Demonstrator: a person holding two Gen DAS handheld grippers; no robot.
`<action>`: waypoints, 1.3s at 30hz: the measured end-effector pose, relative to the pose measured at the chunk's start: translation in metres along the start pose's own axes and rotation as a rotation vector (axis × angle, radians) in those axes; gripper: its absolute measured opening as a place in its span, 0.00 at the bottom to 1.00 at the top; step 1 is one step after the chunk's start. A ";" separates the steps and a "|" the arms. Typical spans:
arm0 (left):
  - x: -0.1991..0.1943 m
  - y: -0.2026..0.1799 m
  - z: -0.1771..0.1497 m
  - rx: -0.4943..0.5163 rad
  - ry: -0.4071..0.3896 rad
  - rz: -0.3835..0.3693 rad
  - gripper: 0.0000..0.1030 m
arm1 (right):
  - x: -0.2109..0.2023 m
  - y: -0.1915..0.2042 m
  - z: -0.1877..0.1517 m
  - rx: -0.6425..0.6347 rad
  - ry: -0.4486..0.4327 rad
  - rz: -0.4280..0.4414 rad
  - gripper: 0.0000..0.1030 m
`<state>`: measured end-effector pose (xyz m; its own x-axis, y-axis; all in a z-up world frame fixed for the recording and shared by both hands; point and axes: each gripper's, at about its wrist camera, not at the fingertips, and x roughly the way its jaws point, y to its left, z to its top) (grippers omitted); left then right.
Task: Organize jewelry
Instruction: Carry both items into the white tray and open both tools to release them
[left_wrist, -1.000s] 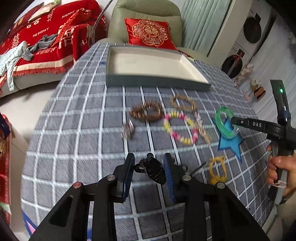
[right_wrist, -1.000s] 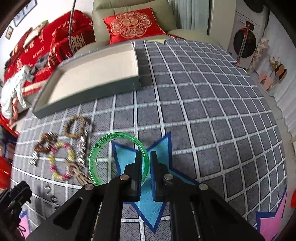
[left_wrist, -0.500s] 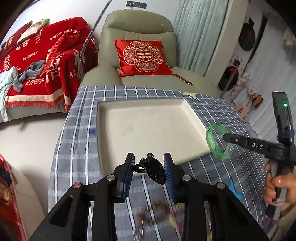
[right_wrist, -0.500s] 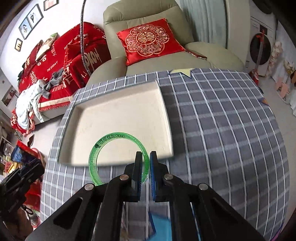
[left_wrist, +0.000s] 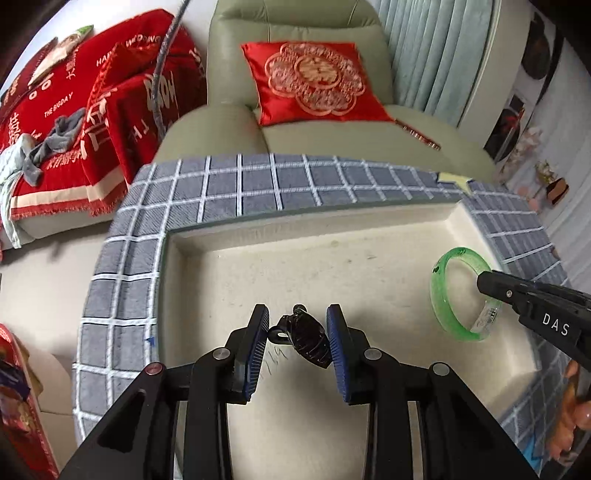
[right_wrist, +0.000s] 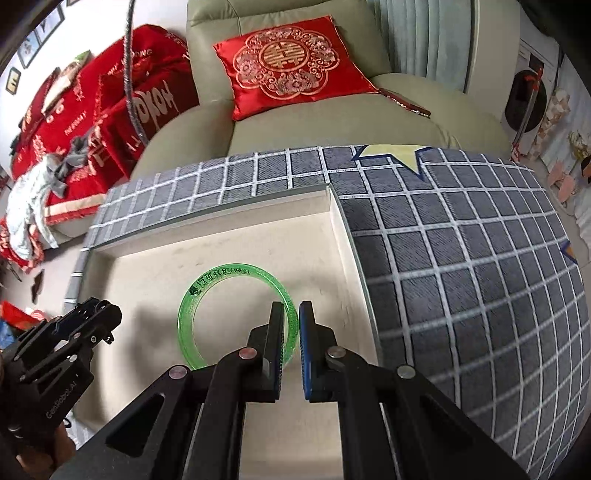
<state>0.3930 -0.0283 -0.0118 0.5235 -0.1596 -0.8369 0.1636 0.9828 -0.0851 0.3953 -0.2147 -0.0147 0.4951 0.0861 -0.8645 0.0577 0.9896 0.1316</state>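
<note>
- My left gripper (left_wrist: 297, 338) clamps a black hair claw clip (left_wrist: 304, 338), lower centre of frame, over the cream tray (left_wrist: 332, 229).
- My right gripper (right_wrist: 291, 328) pinches the green bangle (right_wrist: 236, 275) nearly shut, mid-frame over the tray.
- Step: depositing. Next: lower both, release.

A home living room: a green armchair (left_wrist: 295, 74) with a red cushion (left_wrist: 314, 85), beside a red-draped sofa (left_wrist: 74, 122).

"DAS" is printed in white on the right gripper (left_wrist: 496, 295). "GenRoboAI" is read on the left gripper (right_wrist: 92, 321), and "THE BIGDAY" on the red blanket (left_wrist: 55, 107).
</note>
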 end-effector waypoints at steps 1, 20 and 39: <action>0.005 -0.002 0.000 0.006 0.010 0.008 0.46 | 0.007 0.001 0.001 -0.003 0.006 -0.007 0.08; 0.011 -0.008 -0.003 0.033 -0.010 0.100 0.78 | 0.014 0.001 -0.002 0.000 -0.027 0.042 0.60; -0.114 -0.007 -0.068 0.111 -0.172 0.023 1.00 | -0.115 -0.012 -0.075 0.067 -0.219 0.191 1.00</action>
<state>0.2751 -0.0107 0.0476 0.6615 -0.1598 -0.7328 0.2364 0.9717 0.0015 0.2731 -0.2279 0.0465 0.6771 0.2358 -0.6971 -0.0005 0.9474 0.3199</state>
